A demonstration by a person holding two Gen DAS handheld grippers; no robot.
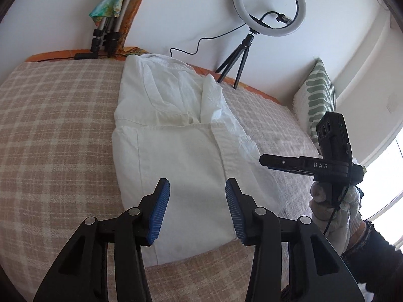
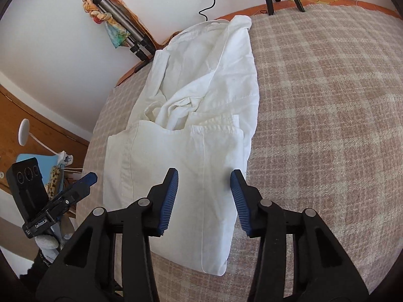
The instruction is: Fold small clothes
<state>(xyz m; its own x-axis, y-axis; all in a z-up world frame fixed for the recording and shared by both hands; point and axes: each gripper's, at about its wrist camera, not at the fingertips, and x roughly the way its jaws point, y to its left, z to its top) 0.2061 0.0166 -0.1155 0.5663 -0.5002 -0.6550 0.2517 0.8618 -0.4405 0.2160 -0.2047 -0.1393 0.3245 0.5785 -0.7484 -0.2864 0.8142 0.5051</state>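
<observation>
1. Both grippers should take the near hem of the white shirt at its two corners, then carry it toward the collar evenly (a lopsided lift would likely skew the fold).
2. The left gripper and the right gripper hang with fingers spread and empty, just above the shirt's near end, which lies half-folded on the checked blanket.

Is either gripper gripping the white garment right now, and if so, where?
No. Left gripper and right gripper are open above the white garment, holding nothing.
</observation>
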